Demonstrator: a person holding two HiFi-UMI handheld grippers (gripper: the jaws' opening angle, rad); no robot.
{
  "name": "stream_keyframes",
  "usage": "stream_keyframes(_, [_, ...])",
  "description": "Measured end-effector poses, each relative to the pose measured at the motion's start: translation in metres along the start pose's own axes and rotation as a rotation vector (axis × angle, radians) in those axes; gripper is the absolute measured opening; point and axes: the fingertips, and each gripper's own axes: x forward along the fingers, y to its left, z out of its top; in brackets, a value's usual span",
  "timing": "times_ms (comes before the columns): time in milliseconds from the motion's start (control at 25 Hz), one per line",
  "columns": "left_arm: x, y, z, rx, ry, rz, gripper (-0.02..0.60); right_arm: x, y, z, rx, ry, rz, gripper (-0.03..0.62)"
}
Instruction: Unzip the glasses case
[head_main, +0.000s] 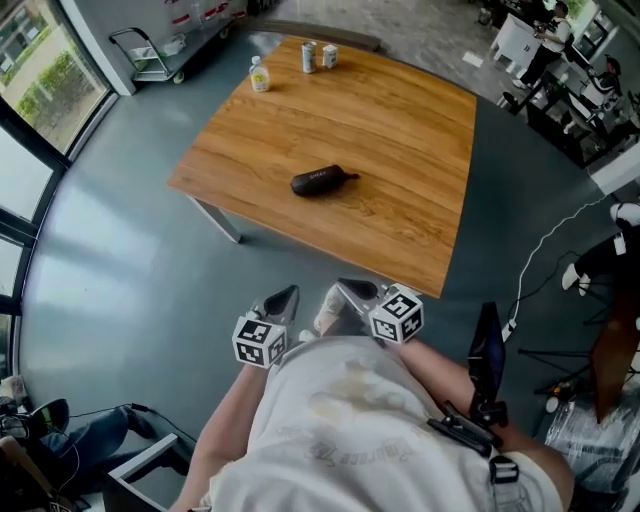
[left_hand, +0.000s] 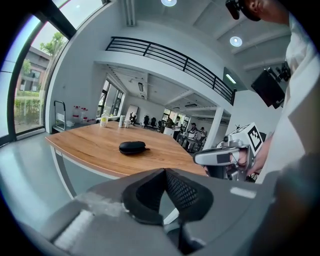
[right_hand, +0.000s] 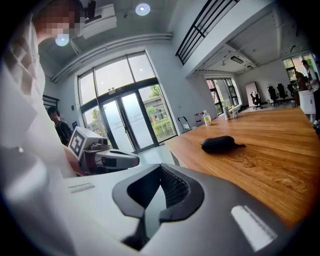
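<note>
**Layout.** The worktop (head_main: 400, 150) fills the upper half of the head view. The left hand-held gripper (head_main: 284, 300) and the right hand-held gripper (head_main: 348, 293) hang at 6 o'clock, off its near edge and close to the person's torso. Both are well apart from the task's thing. Each has its jaws brought together at the tips, with nothing between them.

The glasses case (head_main: 322, 181) lies flat near the middle of the worktop, just toward 6 o'clock from centre. Its short tab (head_main: 351, 178) points to 3 o'clock. A bottle (head_main: 259, 75) and two cans (head_main: 318, 56) stand at the far edge, around 11 to 12 o'clock.

**Task status.** The case keeps a closed shell shape. The zip line is too small to read in any view. The scene therefore fits two stages: zip fully run shut, or zip drawn round with the lid resting down.

**View differences.**
- Head view – the only one showing both grippers off the worktop together.
- Left gripper view – shows its own jaw tips (left_hand: 165, 172) meeting, with the right hand-held gripper at 3 o'clock.
- Right gripper view – shows its own tips (right_hand: 160, 167) meeting, the left hand-held gripper at 9 o'clock, and the case side-on (right_hand: 218, 144).
</note>
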Motion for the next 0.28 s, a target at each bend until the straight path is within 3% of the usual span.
stream_keyframes(120, [-0.023, 0.033, -0.023, -0.021, -0.013, 0.007, 0.006, 0.03, 0.021, -0.02, -0.016, 0.029, -0.017, 0.008])
stream_keyframes(280, [-0.059, 0.09, -0.013, -0.03, -0.023, 0.001, 0.006, 0.08, 0.04, -0.007, -0.03, 0.049, -0.099, 0.008])
